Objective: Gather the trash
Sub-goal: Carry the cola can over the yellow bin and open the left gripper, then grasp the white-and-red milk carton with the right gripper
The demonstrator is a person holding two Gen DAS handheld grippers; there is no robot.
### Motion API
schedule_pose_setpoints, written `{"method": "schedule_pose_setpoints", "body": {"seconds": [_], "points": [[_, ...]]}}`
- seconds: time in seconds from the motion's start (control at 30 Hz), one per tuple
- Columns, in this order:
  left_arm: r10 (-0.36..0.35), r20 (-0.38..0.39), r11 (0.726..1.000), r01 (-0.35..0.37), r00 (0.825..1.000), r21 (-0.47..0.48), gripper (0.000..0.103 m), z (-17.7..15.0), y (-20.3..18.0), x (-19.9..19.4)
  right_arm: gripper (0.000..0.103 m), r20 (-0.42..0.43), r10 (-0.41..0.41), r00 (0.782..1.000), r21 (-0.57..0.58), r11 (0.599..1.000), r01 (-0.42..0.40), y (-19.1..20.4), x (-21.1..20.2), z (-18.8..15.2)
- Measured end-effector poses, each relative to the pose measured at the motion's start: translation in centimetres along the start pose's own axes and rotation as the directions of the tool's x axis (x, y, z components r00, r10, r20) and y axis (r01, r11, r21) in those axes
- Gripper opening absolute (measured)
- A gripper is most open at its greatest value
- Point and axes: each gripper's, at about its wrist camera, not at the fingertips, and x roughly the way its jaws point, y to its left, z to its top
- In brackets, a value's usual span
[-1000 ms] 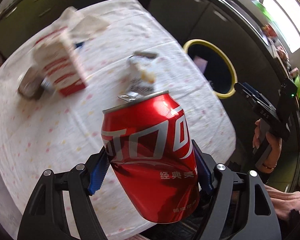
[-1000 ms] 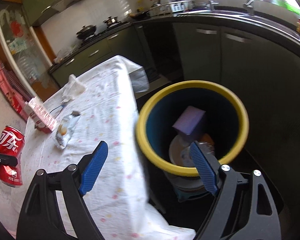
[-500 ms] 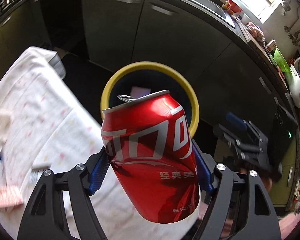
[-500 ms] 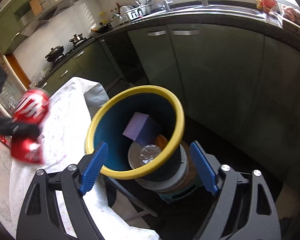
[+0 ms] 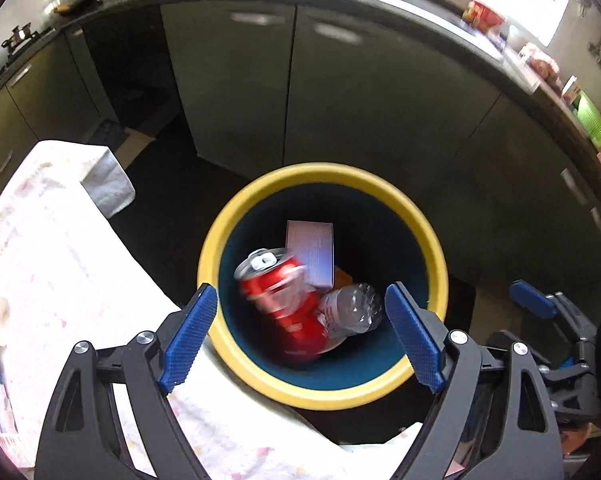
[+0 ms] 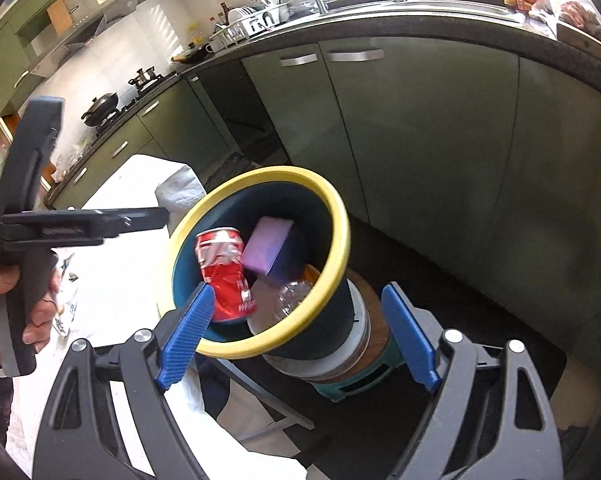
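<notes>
A red soda can (image 5: 284,304) (image 6: 224,270), blurred, is inside the dark bin with a yellow rim (image 5: 436,248) (image 6: 332,204), clear of my pads. My left gripper (image 5: 300,332) hangs above the bin's near edge, its jaws opening, nothing between them. My right gripper (image 6: 296,332) stands open and empty before the bin. In the right wrist view, the left gripper (image 6: 140,216) is held by a hand at the left. The bin also holds a purple box (image 5: 310,252) (image 6: 266,250) and a clear plastic bottle (image 5: 352,310) (image 6: 290,298).
The table with a white dotted cloth (image 5: 60,280) (image 6: 116,280) lies left of the bin, with wrappers (image 6: 66,304) on it. The bin stands on a round stool (image 6: 352,360). Green kitchen cabinets (image 6: 420,140) and a counter curve behind.
My left gripper carried the can from over the table to above the bin and let it go; the can now falls inside. The right gripper shifted toward the bin earlier, then held still.
</notes>
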Motion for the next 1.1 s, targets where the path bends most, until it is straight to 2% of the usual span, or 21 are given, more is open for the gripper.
{"method": "schedule_pose_setpoints", "body": {"seconds": [0.13, 0.27, 0.4, 0.53, 0.7, 0.77, 0.8, 0.93, 1.1], "points": [[-0.024, 0.122, 0.999, 0.028, 0.992, -0.029, 0.093, -2.3, 1.0, -4.7, 0.081, -0.001, 0.004, 1.000, -0.011, 1.000, -0.004, 0.7, 0.1, 0.2], [-0.044, 0.235, 0.995, 0.062, 0.971, -0.072, 0.098, -6.2, 2.2, -9.2, 0.081, -0.010, 0.010, 1.000, -0.032, 0.999, -0.010, 1.8, 0.3, 0.2], [-0.053, 0.343, 0.986, 0.103, 0.938, -0.129, 0.098, -11.9, 4.6, -13.2, 0.081, -0.022, 0.015, 1.000, -0.066, 0.998, -0.016, 3.6, 0.6, 0.0], [-0.015, 0.417, 0.977, 0.103, 0.909, -0.189, 0.098, -18.2, 7.4, -16.2, 0.081, -0.041, 0.026, 0.999, -0.120, 0.992, -0.031, 6.5, 1.1, -0.2], [0.125, 0.464, 0.952, 0.025, 0.877, -0.304, 0.098, -25.7, 12.4, -19.3, 0.081, -0.093, 0.062, 0.994, -0.209, 0.975, -0.081, 11.8, 2.2, -0.8], [0.193, 0.481, 0.935, -0.012, 0.855, -0.354, 0.098, -28.4, 14.8, -20.2, 0.081, -0.107, 0.083, 0.991, -0.251, 0.962, -0.108, 14.4, 2.6, -1.1], [0.218, 0.480, 0.930, -0.032, 0.850, -0.367, 0.098, -29.1, 15.7, -20.3, 0.081, -0.112, 0.097, 0.989, -0.274, 0.954, -0.125, 15.9, 2.6, -1.4], [0.296, 0.460, 0.914, -0.108, 0.837, -0.392, 0.098, -31.6, 19.2, -20.1, 0.081, -0.117, 0.188, 0.975, -0.386, 0.896, -0.219, 23.7, 2.4, -2.6], [0.339, 0.403, 0.895, -0.159, 0.850, -0.418, 0.098, -34.1, 22.4, -19.1, 0.081, -0.107, 0.301, 0.947, -0.489, 0.814, -0.314, 32.5, 2.1, -4.4]]}}
